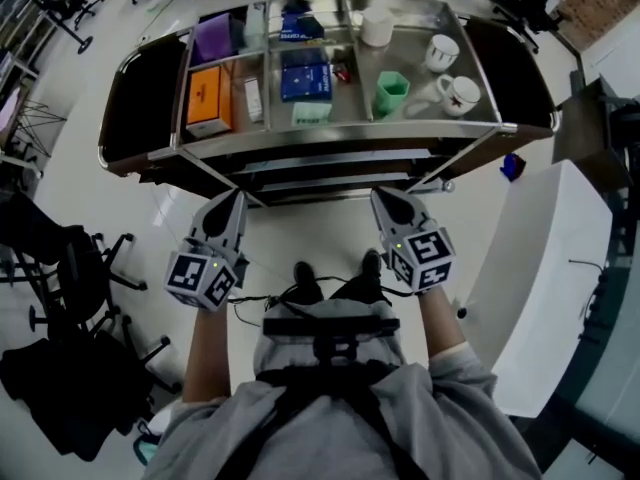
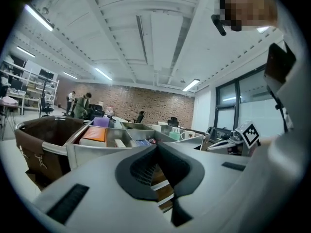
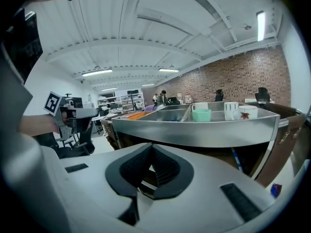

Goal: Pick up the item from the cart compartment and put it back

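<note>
A steel cart (image 1: pixel 330 140) with a divided top tray stands in front of me. Its compartments hold an orange box (image 1: pixel 210 98), a purple box (image 1: pixel 213 36), a blue box (image 1: pixel 305 80), a green cup (image 1: pixel 391 92) and two white mugs (image 1: pixel 461 94). My left gripper (image 1: pixel 231 206) hangs just short of the cart's near edge, shut and empty. My right gripper (image 1: pixel 388 202) is level with it on the right, also shut and holding nothing. In the left gripper view the orange box (image 2: pixel 95 134) lies ahead, past the left gripper (image 2: pixel 156 145). The right gripper (image 3: pixel 151 147) faces the green cup (image 3: pixel 201 114).
Dark bags hang at both ends of the cart (image 1: pixel 138 98). Black office chairs (image 1: pixel 62 268) stand at the left on the floor. A white table (image 1: pixel 545 268) is close on the right, with a small blue object (image 1: pixel 512 166) on the floor beside it.
</note>
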